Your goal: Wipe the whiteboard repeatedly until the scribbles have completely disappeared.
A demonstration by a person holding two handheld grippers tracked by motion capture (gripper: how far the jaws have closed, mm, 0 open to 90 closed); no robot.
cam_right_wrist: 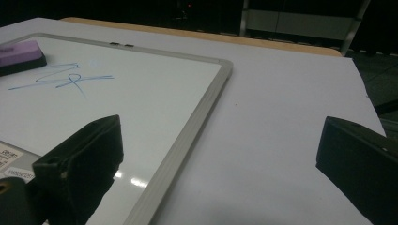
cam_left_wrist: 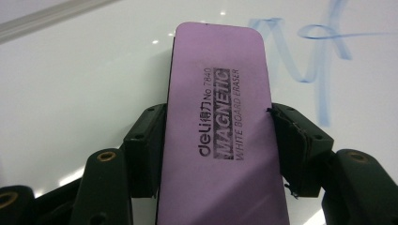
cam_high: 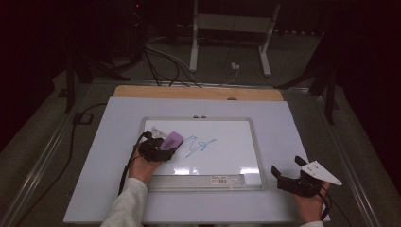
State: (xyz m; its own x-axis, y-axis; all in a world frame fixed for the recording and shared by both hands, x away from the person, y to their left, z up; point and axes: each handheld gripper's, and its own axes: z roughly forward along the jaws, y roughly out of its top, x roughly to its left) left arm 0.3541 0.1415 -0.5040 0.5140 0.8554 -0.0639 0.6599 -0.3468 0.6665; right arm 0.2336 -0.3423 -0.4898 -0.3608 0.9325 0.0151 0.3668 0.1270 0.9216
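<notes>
Nearest the camera, the right gripper (cam_high: 289,178) rests on the table (cam_high: 283,123) by the whiteboard's lower right corner, its jaws spread wide with nothing between them, as the right gripper view shows. Further in, the left gripper (cam_high: 158,147) clamps a purple eraser (cam_left_wrist: 220,131) by its long sides; the left gripper view shows both pads pressing on the block, whose printed back faces up. It sits over the left part of the whiteboard (cam_high: 236,142), just beside the blue scribble (cam_high: 201,144), which lies to its right and appears untouched. Beyond the board lie the wooden table edge (cam_high: 198,92) and a white stand (cam_high: 231,28) on the floor.

Judging from this, wiping is about to begin. The grip is on smooth sides, so pressing down hard could twist the eraser out of the pads. A tilted felt face would leave streaks. The board is loose on the table and nothing steadies it, so a firm sideways stroke could push it along.
</notes>
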